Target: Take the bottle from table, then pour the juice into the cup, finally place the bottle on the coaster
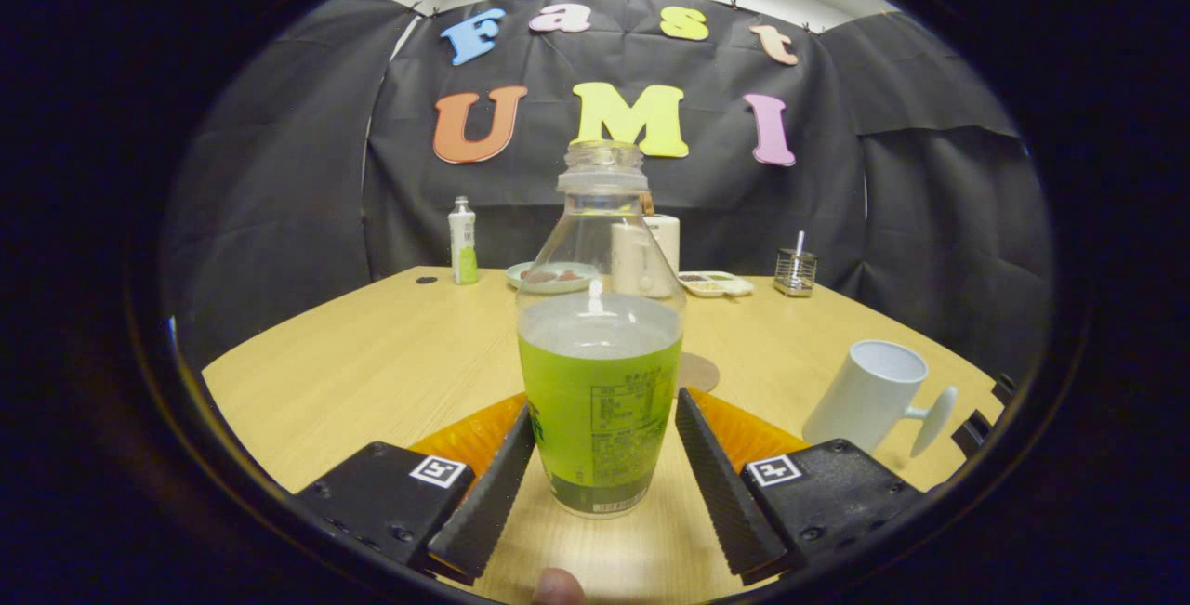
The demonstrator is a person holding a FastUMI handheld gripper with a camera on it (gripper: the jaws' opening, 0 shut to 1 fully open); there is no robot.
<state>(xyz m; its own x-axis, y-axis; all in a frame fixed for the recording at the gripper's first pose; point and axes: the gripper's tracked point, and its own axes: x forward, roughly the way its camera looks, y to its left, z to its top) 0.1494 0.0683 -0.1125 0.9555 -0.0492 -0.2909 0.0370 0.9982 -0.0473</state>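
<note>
A clear bottle (600, 354) with no cap, holding green juice up to about half its height, stands upright on the wooden table (390, 363). It sits between the fingertips of my gripper (604, 410). Both ribbed black fingers (707, 466) press against its labelled lower part, so the gripper is shut on it. The bottle's base looks to rest on the table. A white cup (869, 391) with its handle toward me stands to the right, beyond the right finger. A round brown coaster (699, 371) lies just behind the bottle, partly hidden by it.
At the table's far edge stand a small white-and-green bottle (462, 254), a pale plate (548, 276), a white mug (646, 256), a divided tray (714, 283) and a wire holder (796, 270). A person's fingertip (558, 586) shows below the fingers.
</note>
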